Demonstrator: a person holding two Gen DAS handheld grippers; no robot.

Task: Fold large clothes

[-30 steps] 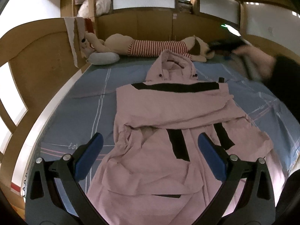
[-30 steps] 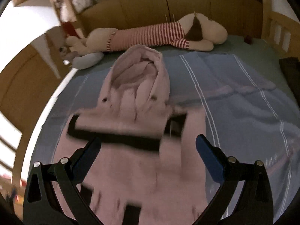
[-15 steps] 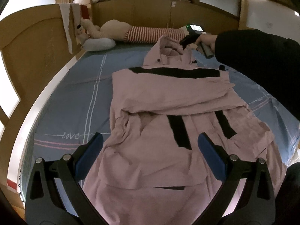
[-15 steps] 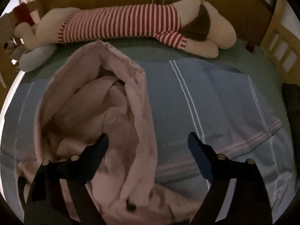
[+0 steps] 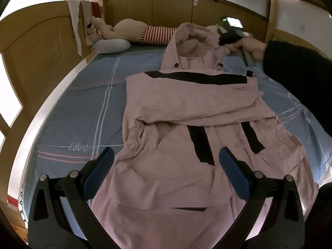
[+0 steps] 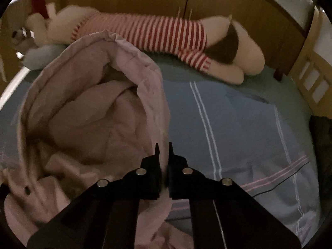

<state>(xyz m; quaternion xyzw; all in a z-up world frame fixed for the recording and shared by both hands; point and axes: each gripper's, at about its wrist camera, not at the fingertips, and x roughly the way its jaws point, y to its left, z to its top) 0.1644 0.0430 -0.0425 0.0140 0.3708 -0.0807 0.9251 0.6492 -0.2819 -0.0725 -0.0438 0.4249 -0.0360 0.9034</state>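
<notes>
A large pink hooded jacket (image 5: pixel 186 112) with black stripes lies spread on the blue bed sheet (image 5: pixel 83 108), sleeves folded in across its body. My left gripper (image 5: pixel 166 166) is open and empty, hovering above the jacket's lower part. My right gripper (image 6: pixel 164 151) is shut on the right edge of the jacket's hood (image 6: pixel 99 95). The hood (image 5: pixel 193 39) stands lifted at the far end of the bed, with the right gripper (image 5: pixel 230 37) and hand at its right side.
A long plush toy in a red-striped shirt (image 6: pixel 149 31) lies along the wooden headboard (image 5: pixel 153 8). A grey pillow (image 5: pixel 112 45) sits at the far left. Wooden bed rails (image 5: pixel 31 58) run along the left. A dark item (image 6: pixel 321 137) lies at the right edge.
My right gripper has closed on the hood's right edge and raised it. The left gripper stays open over the jacket, with the view shifted slightly.
</notes>
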